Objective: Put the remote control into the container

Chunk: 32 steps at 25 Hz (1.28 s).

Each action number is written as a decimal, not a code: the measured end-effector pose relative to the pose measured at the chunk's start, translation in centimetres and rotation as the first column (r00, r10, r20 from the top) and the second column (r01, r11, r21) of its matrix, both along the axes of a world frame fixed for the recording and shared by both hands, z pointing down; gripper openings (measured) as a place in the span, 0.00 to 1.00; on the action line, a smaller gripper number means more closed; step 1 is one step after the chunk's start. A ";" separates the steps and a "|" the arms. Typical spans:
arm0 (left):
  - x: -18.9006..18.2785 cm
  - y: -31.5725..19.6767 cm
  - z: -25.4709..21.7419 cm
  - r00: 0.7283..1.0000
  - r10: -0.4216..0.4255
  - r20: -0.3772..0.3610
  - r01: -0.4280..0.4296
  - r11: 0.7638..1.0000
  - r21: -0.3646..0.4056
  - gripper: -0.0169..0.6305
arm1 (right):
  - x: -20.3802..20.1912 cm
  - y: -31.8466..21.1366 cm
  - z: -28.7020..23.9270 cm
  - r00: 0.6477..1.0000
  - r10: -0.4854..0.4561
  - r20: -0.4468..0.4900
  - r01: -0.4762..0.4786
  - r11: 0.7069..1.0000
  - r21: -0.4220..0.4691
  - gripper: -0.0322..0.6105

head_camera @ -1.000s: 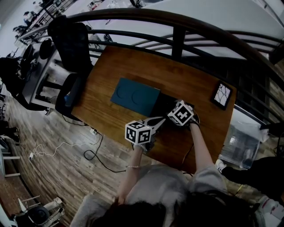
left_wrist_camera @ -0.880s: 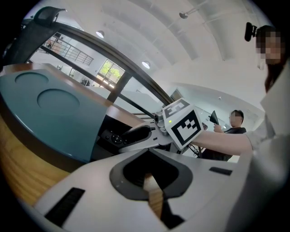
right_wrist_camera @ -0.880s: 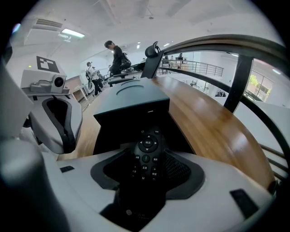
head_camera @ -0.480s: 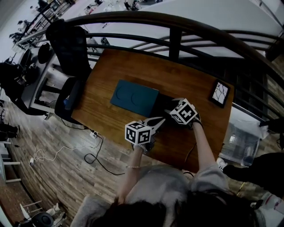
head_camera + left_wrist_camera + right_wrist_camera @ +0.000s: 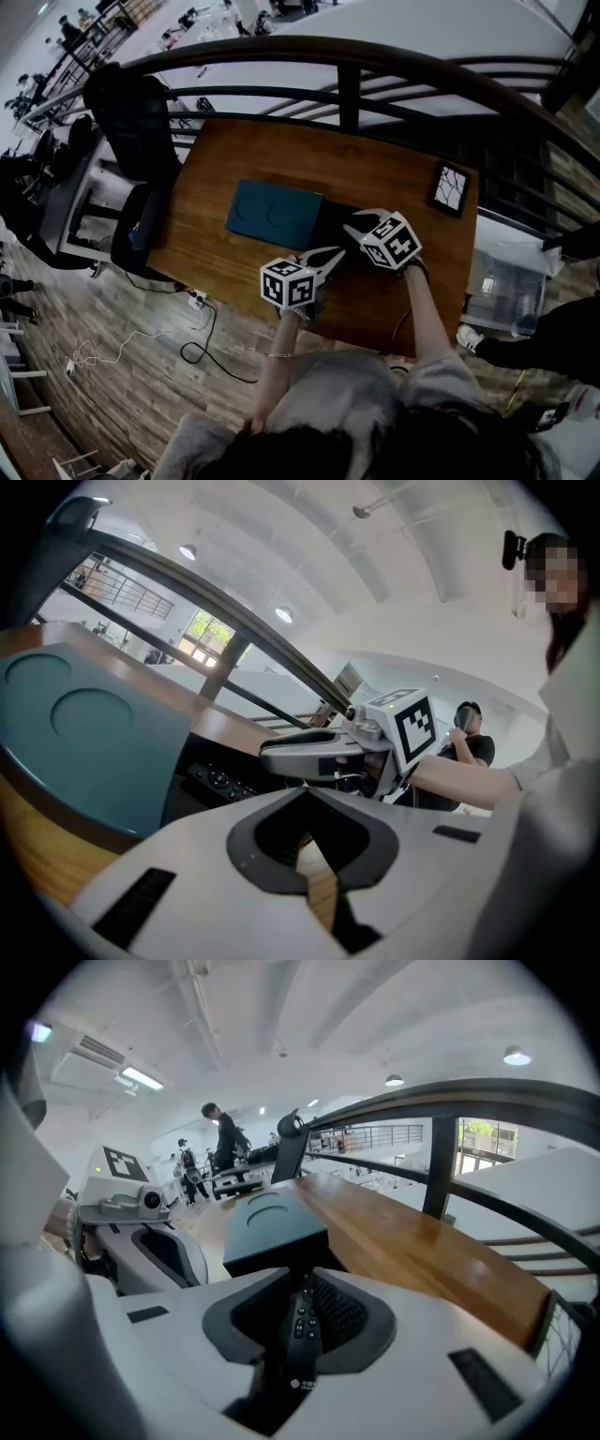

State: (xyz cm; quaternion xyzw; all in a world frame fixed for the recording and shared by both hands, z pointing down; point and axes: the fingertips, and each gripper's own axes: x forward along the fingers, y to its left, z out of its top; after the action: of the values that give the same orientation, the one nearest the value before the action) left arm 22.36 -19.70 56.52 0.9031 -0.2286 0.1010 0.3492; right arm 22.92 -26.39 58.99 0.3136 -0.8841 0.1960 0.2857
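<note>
**Right gripper clamps the remote, short of the container.**

Nearest is the left gripper [image 5: 305,794]. Its jaws are closed together with nothing between them, and only the wood table [image 5: 375,164] shows through the slit. A little further, the jaws of the right gripper [image 5: 302,1283] have just been closing and now press on the black remote [image 5: 300,1330]. It lies lengthwise between them, buttons up. Just beyond those jaw tips stands the container [image 5: 272,1222] with its teal top, and the remote's far end points at it.
</note>
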 end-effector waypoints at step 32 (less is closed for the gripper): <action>0.6 2.3 -11.8 0.988 0.132 -0.074 -0.102 0.941 0.324 0.03 | 1.7 5.5 -16.1 0.887 0.146 0.438 -0.283 0.921 0.266 0.10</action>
State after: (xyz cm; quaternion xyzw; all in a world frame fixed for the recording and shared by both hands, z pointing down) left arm 22.94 -17.45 44.68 0.9634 -0.1710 0.0403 0.2023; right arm 24.58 -20.92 42.87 0.4051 -0.9033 0.1407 0.0150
